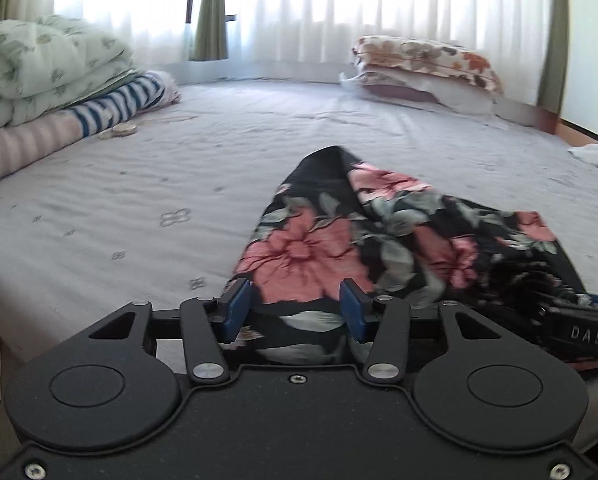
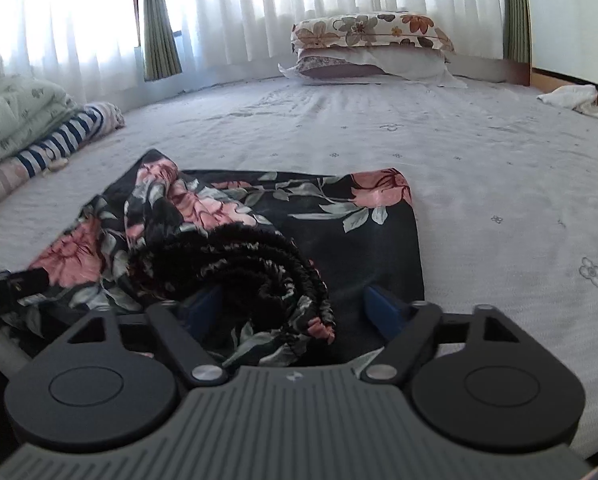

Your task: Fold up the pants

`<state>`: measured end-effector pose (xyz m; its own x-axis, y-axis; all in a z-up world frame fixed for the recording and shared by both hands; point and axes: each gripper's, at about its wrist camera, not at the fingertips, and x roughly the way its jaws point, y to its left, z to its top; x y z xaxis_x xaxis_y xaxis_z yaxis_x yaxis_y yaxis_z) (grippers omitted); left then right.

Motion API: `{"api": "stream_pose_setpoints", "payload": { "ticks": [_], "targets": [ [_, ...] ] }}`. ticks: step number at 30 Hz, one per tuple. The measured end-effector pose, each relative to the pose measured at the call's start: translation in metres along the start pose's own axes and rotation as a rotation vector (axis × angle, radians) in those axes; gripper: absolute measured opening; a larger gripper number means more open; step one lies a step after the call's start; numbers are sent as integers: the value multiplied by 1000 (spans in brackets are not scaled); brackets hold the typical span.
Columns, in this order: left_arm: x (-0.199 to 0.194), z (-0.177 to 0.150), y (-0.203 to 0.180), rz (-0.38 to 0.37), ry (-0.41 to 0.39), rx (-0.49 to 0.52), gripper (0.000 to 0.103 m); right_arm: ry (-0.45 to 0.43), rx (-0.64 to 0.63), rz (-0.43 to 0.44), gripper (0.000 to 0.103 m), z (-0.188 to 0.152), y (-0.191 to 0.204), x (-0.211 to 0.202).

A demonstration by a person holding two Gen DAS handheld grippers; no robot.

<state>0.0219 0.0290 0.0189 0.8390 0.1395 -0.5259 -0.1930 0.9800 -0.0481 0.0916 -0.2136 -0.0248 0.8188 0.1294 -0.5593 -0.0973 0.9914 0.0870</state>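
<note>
Nearest, left gripper point(image 1: 295, 308) spread wide over the near edge of the floral pants point(image 1: 339, 236), pinching nothing. Beside it, right gripper point(image 2: 295, 308) likewise spread, the ruffled waistband point(image 2: 255, 268) bunched between its blue pads point(image 2: 383, 312). Pants half-folded on the grey bedsheet point(image 2: 479, 184). Farther back, stacked pillows point(image 2: 371, 48) and folded quilt point(image 1: 43, 68) by white curtains point(image 1: 379, 0).

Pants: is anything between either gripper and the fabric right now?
Nothing visible. The pants lie on the bed directly between the open fingers of the left gripper, and the bunched waistband sits between the right gripper fingers.
</note>
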Motion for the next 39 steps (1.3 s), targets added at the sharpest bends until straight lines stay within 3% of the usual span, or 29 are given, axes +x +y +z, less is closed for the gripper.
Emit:
{"api": "stream_pose_setpoints", "payload": {
  "ticks": [1, 2, 4, 11, 17, 19, 21, 24, 27, 29, 31, 35, 39],
  "targets": [
    [3, -1, 4, 3, 8, -7, 47, -4, -8, -12, 58, -3, 1, 0],
    [4, -4, 6, 3, 13, -9, 47, -19, -12, -18, 54, -6, 1, -4],
    [8, -8, 6, 7, 19, 10, 46, -37, 2, -23, 35, -8, -2, -13],
    [9, -15, -4, 42, -6, 75, 46, -78, 56, -124, 29, -18, -15, -45],
    [10, -19, 1, 49, 7, 59, 47, -54, -5, -159, 52, -29, -11, -44],
    [7, -15, 3, 67, 4, 50, 46, -66, -21, -176, 74, -28, -9, -49],
    [0, -10, 1, 55, -29, 47, 46, -91, -16, -169, 80, -24, -12, -56],
    [-12, -1, -9, -3, -100, 67, 47, -135, -3, -151, 83, -14, -17, -65],
    [-11, 5, -24, -72, -101, 76, 47, -168, -38, -118, 82, -5, -12, -70],
    [-4, 10, -31, -102, -81, 69, 47, -171, -82, -66, 65, -3, -3, -70],
    [5, 22, -39, -172, -44, 77, 46, -151, -118, -31, 42, -5, 9, -67],
    [31, 49, -62, -298, 77, 160, 38, -115, -165, 39, 37, -17, 31, -57],
    [59, 54, -86, -399, 223, 230, 31, -101, -182, 78, 37, -27, 46, -48]
  ]
}}
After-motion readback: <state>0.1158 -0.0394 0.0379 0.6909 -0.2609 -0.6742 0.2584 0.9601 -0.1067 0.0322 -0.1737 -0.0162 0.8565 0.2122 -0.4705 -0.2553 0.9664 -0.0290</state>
